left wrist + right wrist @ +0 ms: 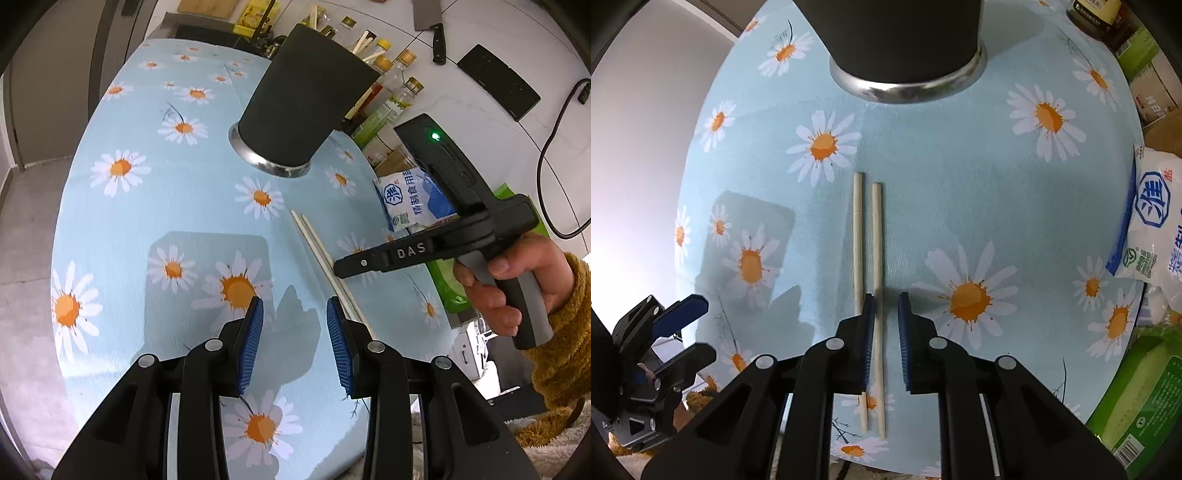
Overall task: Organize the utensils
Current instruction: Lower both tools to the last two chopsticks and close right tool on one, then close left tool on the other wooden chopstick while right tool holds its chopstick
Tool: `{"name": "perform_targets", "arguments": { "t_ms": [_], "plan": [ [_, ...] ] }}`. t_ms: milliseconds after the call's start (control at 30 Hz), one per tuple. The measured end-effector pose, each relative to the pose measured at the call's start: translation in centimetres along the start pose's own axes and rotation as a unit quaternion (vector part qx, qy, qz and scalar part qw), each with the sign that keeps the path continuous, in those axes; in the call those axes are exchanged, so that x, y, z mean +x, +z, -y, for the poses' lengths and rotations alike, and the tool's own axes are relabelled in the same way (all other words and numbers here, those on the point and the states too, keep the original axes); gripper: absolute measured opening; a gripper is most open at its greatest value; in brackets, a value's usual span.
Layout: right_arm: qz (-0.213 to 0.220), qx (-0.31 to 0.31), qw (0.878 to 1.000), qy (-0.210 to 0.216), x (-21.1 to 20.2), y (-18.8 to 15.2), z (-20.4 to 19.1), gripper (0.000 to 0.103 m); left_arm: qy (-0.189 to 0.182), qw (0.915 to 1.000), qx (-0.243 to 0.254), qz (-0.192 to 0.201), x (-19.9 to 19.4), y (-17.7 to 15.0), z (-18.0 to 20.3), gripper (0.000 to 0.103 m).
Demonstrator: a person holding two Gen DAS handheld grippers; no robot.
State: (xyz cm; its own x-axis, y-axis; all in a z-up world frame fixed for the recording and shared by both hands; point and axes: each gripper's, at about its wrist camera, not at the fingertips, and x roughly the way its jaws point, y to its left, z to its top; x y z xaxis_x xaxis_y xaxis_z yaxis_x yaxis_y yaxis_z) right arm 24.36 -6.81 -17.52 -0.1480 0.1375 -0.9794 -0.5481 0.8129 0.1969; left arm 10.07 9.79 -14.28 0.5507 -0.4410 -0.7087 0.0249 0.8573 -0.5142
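Note:
Two pale wooden chopsticks (pixel 867 240) lie side by side on the daisy-print tablecloth (pixel 960 184), pointing toward a black utensil holder (pixel 905 48) with a steel base. My right gripper (pixel 886 302) is open just above them; the right chopstick runs between its blue pads (pixel 868 332), the left one passes under the left pad. In the left wrist view the chopsticks (pixel 314 247) lie right of my left gripper (pixel 295 306), which is open and empty over the cloth. The holder (pixel 299 99) stands beyond. The right gripper (pixel 343 267) shows from the side.
A bag of salt (pixel 1152 218) and a green box (pixel 1141 398) lie at the table's right edge. Oil and sauce bottles (pixel 391 88) stand behind the holder. A cleaver (pixel 430 22) hangs on the wall. The left gripper (pixel 687 328) shows at lower left.

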Motion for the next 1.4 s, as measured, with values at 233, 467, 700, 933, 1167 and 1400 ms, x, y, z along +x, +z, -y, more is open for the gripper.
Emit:
{"name": "perform_targets", "arguments": {
  "t_ms": [233, 467, 700, 933, 1167, 1400],
  "plan": [
    [-0.008, -0.025, 0.999, -0.039, 0.7, 0.6, -2.6, 0.014, 0.003, 0.9999, -0.009, -0.007, 0.5, -0.3, -0.4, 0.034],
    [-0.014, -0.014, 0.998, -0.053, 0.8, 0.8, -3.0, 0.006, 0.006, 0.9998, -0.017, -0.007, 0.9, -0.1, 0.0, 0.034],
    [-0.011, -0.012, 1.000, -0.014, 0.4, 0.5, -1.2, 0.006, 0.025, 0.9994, -0.019, -0.017, 2.1, 0.4, 1.0, 0.034],
    [0.016, -0.015, 0.999, 0.030, -1.6, -0.9, 0.8, 0.006, 0.059, 0.9975, -0.029, -0.028, 3.5, 1.1, 2.6, 0.034],
    [0.068, -0.002, 0.995, 0.075, -4.9, -2.5, 3.3, 0.006, 0.095, 0.9931, -0.039, -0.057, 5.9, 2.3, 4.9, 0.034],
    [0.096, 0.010, 0.991, 0.091, -6.5, -3.4, 5.4, 0.006, 0.149, 0.9832, -0.051, -0.093, 8.7, 3.3, 6.4, 0.034]
  ]
}}
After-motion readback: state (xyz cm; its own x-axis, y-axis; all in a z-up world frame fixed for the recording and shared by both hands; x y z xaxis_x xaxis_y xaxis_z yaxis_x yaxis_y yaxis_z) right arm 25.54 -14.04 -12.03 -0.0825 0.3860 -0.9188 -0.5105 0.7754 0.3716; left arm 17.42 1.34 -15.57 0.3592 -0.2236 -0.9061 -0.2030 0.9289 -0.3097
